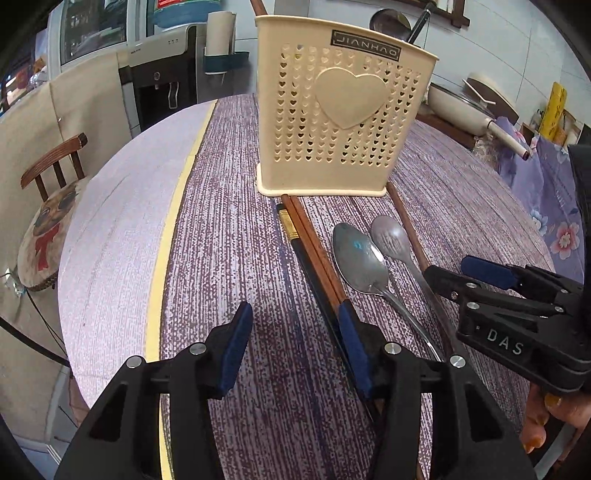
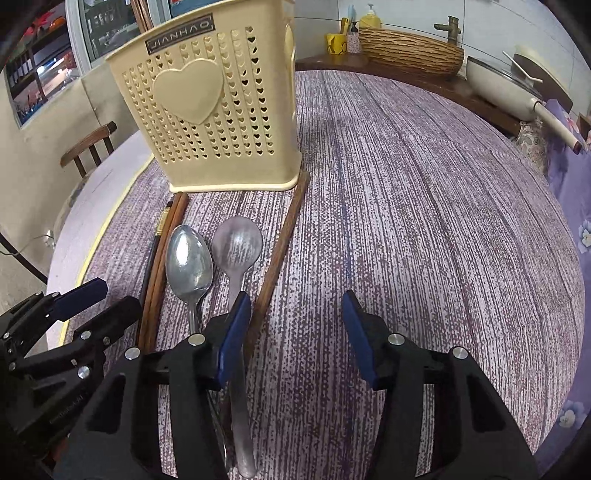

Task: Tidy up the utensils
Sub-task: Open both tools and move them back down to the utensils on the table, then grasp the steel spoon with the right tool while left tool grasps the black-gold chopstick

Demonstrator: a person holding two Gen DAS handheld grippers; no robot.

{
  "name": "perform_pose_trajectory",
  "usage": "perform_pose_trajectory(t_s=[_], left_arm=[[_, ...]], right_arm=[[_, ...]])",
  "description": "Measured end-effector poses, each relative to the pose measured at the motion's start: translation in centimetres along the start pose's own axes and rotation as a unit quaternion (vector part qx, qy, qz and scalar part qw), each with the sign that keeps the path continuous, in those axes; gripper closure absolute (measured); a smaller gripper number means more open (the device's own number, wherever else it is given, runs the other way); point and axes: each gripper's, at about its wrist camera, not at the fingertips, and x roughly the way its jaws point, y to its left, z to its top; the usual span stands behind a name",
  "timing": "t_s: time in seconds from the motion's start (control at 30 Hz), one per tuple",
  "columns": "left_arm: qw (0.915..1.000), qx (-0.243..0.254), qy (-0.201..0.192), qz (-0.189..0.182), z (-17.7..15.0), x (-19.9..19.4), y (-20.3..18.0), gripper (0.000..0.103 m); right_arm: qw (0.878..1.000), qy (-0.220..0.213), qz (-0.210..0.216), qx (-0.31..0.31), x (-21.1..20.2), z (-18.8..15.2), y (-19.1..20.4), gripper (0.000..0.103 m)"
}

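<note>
A cream perforated utensil holder [image 1: 341, 122] with a raised heart on its face stands upright on the purple-streaked tabletop [image 1: 236, 258], and the loose utensils lie in a row just in front of its base. From the left wrist view, a black chopstick with a gold band [image 1: 291, 236] lies beside a pair of brown chopsticks [image 1: 308, 240] whose ends touch the holder's foot; next come a shiny metal spoon [image 1: 360, 260] and a duller spoon [image 1: 391, 236], bowls side by side, then a single brown chopstick [image 1: 406, 221] angled from the holder's right corner. More brown chopsticks [image 2: 142, 14] already stand inside the holder. The left tongs [image 1: 295, 347] are spread wide just above the tabletop, their right finger over the chopstick pair, pinching nothing. The right tongs [image 2: 295, 332] are likewise spread, their left finger above the dull spoon's handle and beside the single chopstick, holding nothing. A wooden chair [image 1: 51, 162] with a printed cushion stands left of the tabletop, and a cream pan [image 2: 509, 88] sits on a wooden ledge behind.
</note>
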Motion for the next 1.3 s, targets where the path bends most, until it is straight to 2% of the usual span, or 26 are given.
perform_pose_trajectory(t_s=[0.2, 0.33, 0.4, 0.67, 0.77, 0.87, 0.97, 1.1, 1.2, 1.3], left_arm=[[1.0, 0.004, -0.002, 0.008, 0.3, 0.3, -0.3, 0.054], [0.9999, -0.006, 0.002, 0.011, 0.2, 0.2, 0.7, 0.055], [0.9998, -0.014, 0.003, 0.012, 0.1, 0.1, 1.6, 0.055], [0.999, -0.044, 0.005, 0.008, 0.3, -0.1, 3.2, 0.055], [0.9987, -0.049, 0.004, 0.008, 0.3, -0.1, 3.0, 0.055], [0.9984, -0.056, 0.004, 0.005, 0.5, 0.0, 3.2, 0.055], [0.9982, -0.06, 0.006, 0.005, 0.8, 0.2, 3.2, 0.055], [0.9984, -0.057, 0.006, 0.007, 1.0, 0.4, 3.4, 0.055], [0.9983, -0.058, 0.004, 0.005, 0.9, 0.3, 3.5, 0.055], [0.9984, -0.055, 0.005, 0.007, 1.0, 0.4, 3.4, 0.055]], right_arm=[[1.0, 0.007, -0.021, -0.011, 0.5, 0.5, 0.8, 0.054], [0.999, 0.009, -0.022, -0.021, 0.3, 0.4, 0.6, 0.065], [1.0, 0.01, -0.02, -0.019, 0.0, 0.2, 0.1, 0.066], [1.0, -0.01, 0.004, 0.027, -1.6, -0.1, -2.7, 0.066], [0.999, -0.007, -0.003, 0.034, -1.4, 0.1, -3.2, 0.066], [0.997, -0.004, 0.016, 0.073, -1.1, 0.5, -4.4, 0.066], [0.995, -0.005, 0.016, 0.093, -0.5, 1.1, -5.1, 0.066], [0.996, -0.008, 0.015, 0.085, -0.5, 1.5, -4.1, 0.066], [0.999, -0.023, 0.024, 0.041, -1.1, 1.5, -2.3, 0.066], [0.999, -0.011, 0.051, -0.006, -0.7, 1.4, -0.6, 0.066]])
